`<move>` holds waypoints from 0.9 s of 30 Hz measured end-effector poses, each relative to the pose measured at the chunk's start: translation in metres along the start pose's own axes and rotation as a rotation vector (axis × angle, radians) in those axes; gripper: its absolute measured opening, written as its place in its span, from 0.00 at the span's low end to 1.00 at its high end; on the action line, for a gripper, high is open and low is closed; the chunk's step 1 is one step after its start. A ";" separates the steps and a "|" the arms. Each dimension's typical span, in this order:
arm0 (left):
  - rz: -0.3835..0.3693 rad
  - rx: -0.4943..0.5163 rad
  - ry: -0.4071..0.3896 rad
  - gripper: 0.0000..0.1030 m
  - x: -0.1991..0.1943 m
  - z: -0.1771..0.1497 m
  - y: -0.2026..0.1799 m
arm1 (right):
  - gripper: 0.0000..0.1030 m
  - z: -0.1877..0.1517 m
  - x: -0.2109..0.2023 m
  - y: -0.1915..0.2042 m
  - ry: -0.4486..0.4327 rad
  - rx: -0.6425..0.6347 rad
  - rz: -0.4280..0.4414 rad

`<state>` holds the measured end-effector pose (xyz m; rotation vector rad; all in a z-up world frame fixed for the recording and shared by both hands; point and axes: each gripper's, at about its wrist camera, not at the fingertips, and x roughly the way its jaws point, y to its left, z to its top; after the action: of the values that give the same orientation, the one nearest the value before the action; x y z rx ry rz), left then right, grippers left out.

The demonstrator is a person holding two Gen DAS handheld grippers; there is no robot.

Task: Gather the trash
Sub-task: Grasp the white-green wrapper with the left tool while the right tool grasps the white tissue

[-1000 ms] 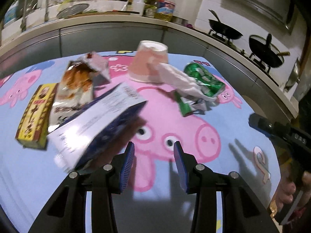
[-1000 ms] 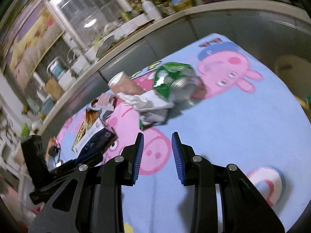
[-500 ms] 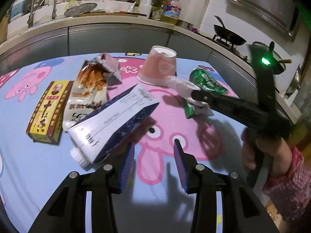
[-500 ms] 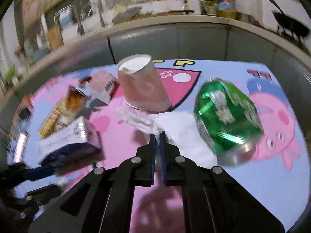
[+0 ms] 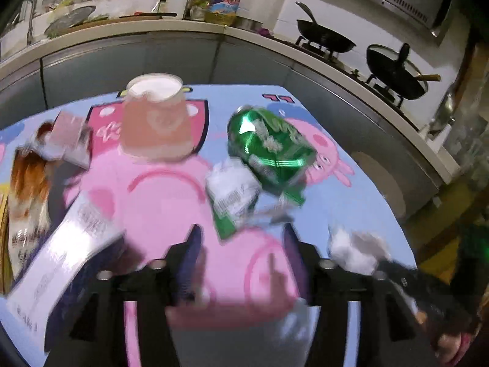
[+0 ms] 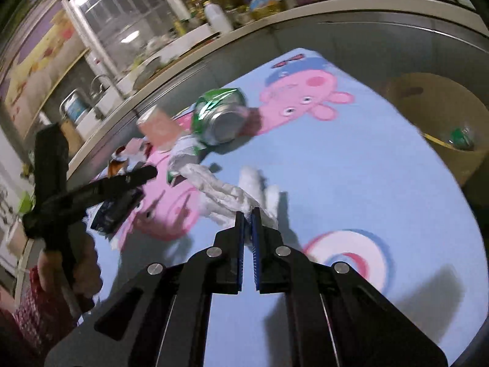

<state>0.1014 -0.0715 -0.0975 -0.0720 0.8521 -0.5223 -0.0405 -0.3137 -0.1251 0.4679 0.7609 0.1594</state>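
My right gripper (image 6: 247, 214) is shut on a crumpled white tissue (image 6: 226, 191) and holds it above the blue cartoon tablecloth (image 6: 351, 165); the tissue also shows in the left wrist view (image 5: 357, 249). My left gripper (image 5: 241, 244) is open and empty, low over the table, just short of a green-and-white wrapper (image 5: 233, 195). A crushed green can (image 5: 270, 145) lies beyond the wrapper and shows in the right wrist view (image 6: 218, 116). An upturned pink paper cup (image 5: 156, 116) stands behind. A white and dark blue carton (image 5: 67, 244) lies at the left.
Snack bags (image 5: 29, 177) lie at the table's left. A tan round bin (image 6: 443, 122) holding a green item stands beyond the table's right edge. A kitchen counter (image 5: 152, 27) with bottles and woks (image 5: 324, 38) runs behind the table.
My right gripper has lifted the white tissue away from the cup and can and carried it right, toward the table's near side. My left gripper has moved forward toward the green wrapper.
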 end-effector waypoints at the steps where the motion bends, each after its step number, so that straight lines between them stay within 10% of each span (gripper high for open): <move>1: 0.007 -0.001 -0.003 0.64 0.006 0.007 -0.002 | 0.05 0.001 -0.002 -0.004 -0.005 0.009 -0.001; 5: 0.039 0.039 0.035 0.62 0.037 0.021 -0.013 | 0.05 0.003 -0.005 -0.012 -0.015 0.023 0.012; 7: 0.060 0.038 0.073 0.24 0.051 0.020 -0.013 | 0.05 0.005 -0.005 -0.012 -0.019 0.024 0.021; 10: 0.029 0.004 0.091 0.06 0.050 0.011 -0.007 | 0.05 0.007 -0.003 -0.009 -0.021 0.033 0.034; 20: -0.061 -0.002 0.123 0.04 -0.008 -0.050 -0.013 | 0.05 0.005 -0.001 -0.013 -0.031 0.055 0.073; 27: -0.142 0.100 0.126 0.04 0.001 -0.024 -0.068 | 0.05 0.014 -0.017 -0.041 -0.096 0.103 0.048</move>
<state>0.0566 -0.1281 -0.0958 -0.0084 0.9471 -0.7078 -0.0439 -0.3598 -0.1243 0.5882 0.6659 0.1413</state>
